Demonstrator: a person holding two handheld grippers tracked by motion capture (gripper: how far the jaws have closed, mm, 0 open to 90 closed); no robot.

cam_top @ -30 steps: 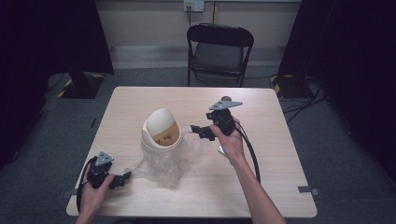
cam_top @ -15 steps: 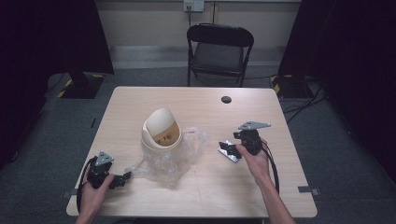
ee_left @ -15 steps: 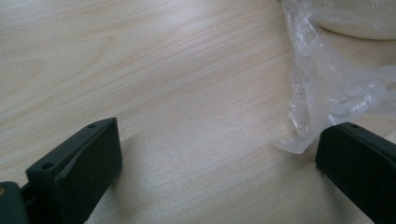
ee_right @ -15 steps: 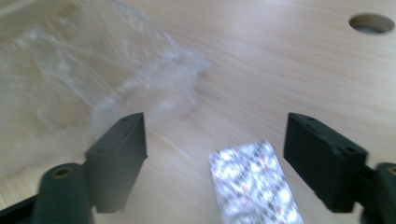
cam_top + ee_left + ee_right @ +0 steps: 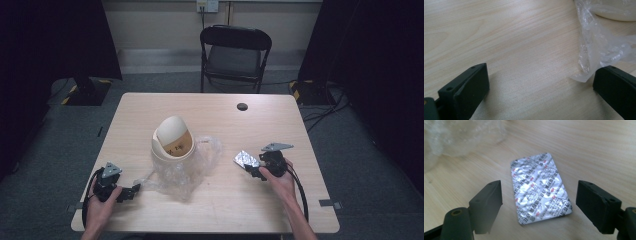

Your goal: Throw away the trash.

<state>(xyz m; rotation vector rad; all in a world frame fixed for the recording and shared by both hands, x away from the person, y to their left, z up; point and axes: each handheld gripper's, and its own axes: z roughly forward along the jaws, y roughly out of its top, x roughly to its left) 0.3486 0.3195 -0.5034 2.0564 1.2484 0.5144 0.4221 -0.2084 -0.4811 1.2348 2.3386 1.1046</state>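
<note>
Between open right tool point(image 5: 537, 202) jaws, blister pack point(image 5: 539, 188)

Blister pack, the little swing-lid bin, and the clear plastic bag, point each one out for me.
blister pack point(image 5: 540, 187), right gripper view, middle of its foil face
swing-lid bin point(image 5: 172, 140), high view, domed lid
clear plastic bag point(image 5: 599, 47), left gripper view, crinkled edge

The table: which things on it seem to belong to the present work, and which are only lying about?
Probably in the work:
- foil blister pack, flat between the open right tongs
- clear plastic bag, by the open left tongs
- cream swing-lid bin

Only lying about:
- small black disc
- folding chair
</note>
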